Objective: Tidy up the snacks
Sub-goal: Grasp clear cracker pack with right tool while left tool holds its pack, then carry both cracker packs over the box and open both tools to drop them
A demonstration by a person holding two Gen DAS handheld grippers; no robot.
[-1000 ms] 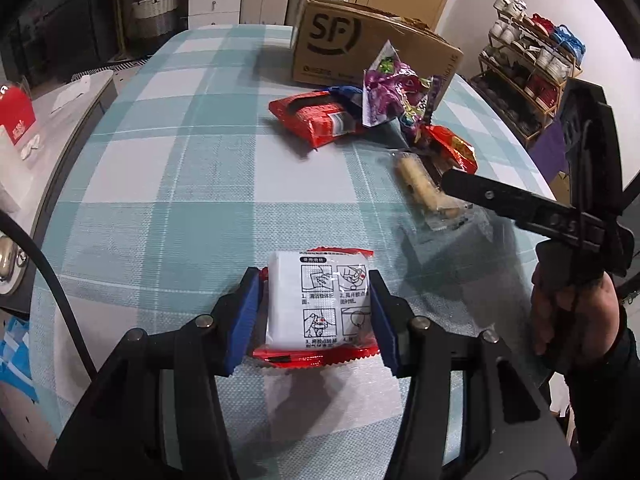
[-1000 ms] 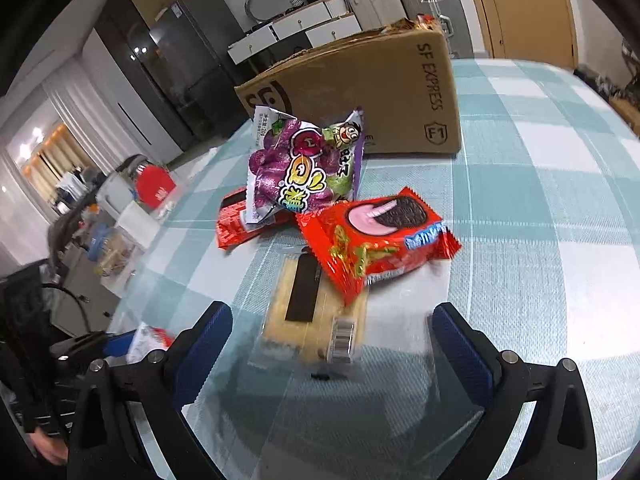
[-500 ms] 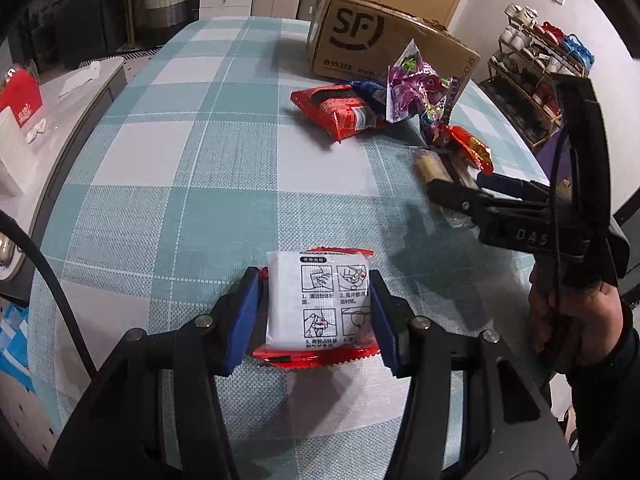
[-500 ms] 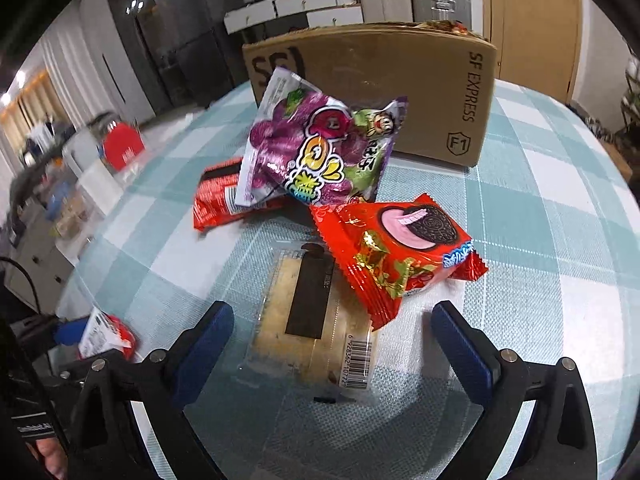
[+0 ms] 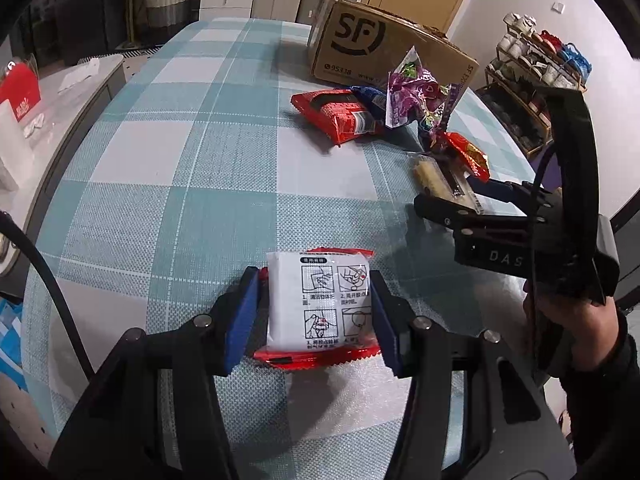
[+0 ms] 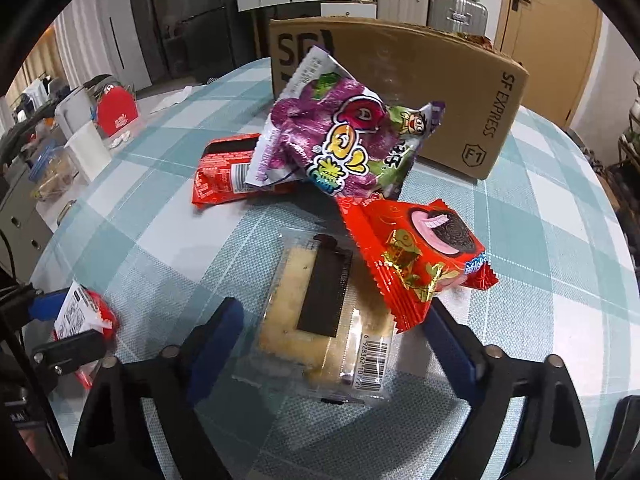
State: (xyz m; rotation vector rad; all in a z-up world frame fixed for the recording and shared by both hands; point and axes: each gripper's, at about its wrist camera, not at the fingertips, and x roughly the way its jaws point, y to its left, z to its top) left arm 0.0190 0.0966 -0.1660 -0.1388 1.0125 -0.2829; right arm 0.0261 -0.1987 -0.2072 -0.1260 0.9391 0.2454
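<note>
Cracker pack [image 6: 324, 312] under Oreo pouch [image 6: 416, 256] between wide right tongs [image 6: 332, 344]; left tongs [image 5: 314, 312] clamp wafer packet [image 5: 318, 300].

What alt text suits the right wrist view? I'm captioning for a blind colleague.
An open right hand-held gripper straddles a clear-wrapped cracker pack on a checked tablecloth; a red cookie packet overlaps it, near a purple candy bag.

You see a teal and white checked worktop [image 5: 224, 184]. Your left claw [image 5: 314, 312] has blue pads around a red and white packet [image 5: 318, 300]. Past your right claw [image 6: 334, 344] sits a purple bag [image 6: 340, 140].
</note>
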